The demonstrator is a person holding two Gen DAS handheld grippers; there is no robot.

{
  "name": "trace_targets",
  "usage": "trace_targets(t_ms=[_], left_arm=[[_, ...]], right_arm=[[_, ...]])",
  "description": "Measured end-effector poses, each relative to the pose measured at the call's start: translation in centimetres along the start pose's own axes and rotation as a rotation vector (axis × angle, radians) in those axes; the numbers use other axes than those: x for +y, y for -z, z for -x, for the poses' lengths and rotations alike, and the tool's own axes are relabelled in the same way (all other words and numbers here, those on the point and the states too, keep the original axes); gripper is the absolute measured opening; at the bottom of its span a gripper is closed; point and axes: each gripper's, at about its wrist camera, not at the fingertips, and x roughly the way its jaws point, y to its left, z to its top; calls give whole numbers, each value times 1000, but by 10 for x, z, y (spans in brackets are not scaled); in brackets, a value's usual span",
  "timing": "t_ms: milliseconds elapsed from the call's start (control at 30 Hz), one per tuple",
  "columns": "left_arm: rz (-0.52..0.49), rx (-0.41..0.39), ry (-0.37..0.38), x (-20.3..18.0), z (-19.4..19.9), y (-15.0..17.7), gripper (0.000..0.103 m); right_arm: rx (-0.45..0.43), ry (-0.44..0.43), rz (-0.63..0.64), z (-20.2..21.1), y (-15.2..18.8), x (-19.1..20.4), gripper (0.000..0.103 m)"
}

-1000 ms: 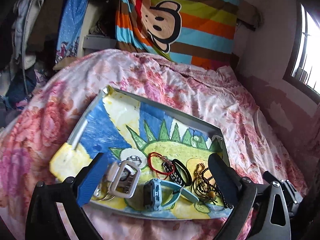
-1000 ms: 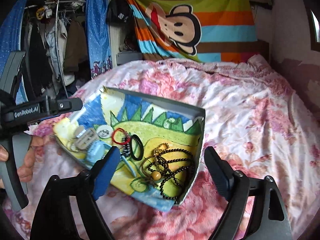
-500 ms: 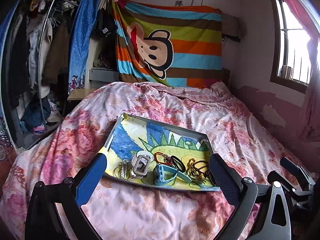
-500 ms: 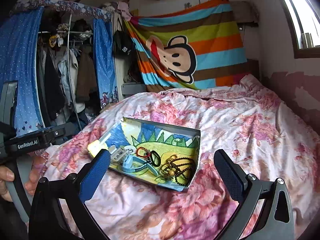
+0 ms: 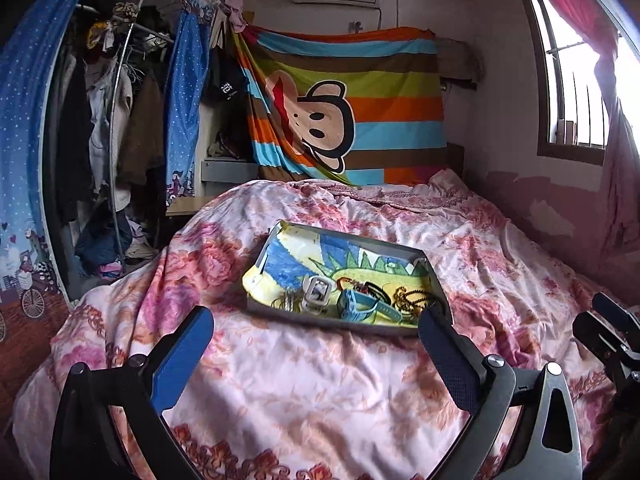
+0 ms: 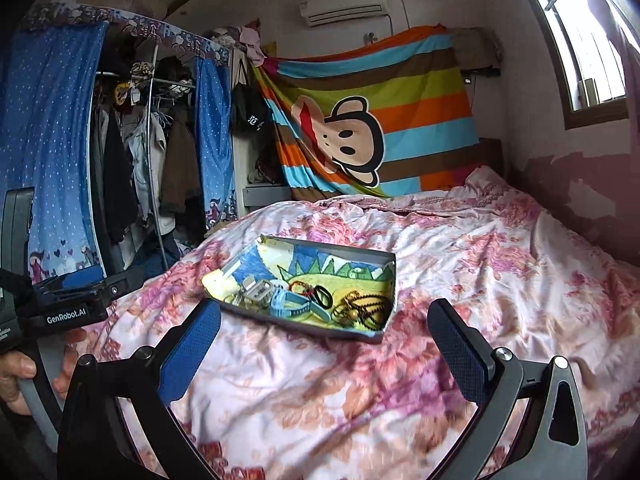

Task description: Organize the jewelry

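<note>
Both grippers, left gripper (image 5: 316, 344) and right gripper (image 6: 324, 334), spread and empty, hover short of the shallow grey cartoon-lined tray (image 5: 320, 322); jewelry heaped along its near edge, straight ahead, roughly equidistant.

Glossy, satiny floral cloth covers the bed (image 5: 320, 380); the tray (image 5: 328, 322) has matt grey walls; the fingers (image 6: 456, 344) carry dimpled blue pads.

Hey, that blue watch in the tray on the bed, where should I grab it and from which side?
Probably pinch the blue watch by its strap, which trails flat toward the tray's near wall. Come from above, since the wall blocks a sideways approach, and other pieces crowd the watch face.
</note>
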Motion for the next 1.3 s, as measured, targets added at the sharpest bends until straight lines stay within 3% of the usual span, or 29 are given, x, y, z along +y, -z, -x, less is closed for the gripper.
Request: trace_targets(t_ms=[333,467,1300], left_arm=[[-66,-24,-31,-2,8,36,103],[-73,9,-22,0,2,45,103],[-127,9,-28,-9,1,53,103]], right_arm=[[16,39,24,1,32,-2,102],[54,59,17,-9,43,-9,102],[65,83,38,-18,53,-13,102]])
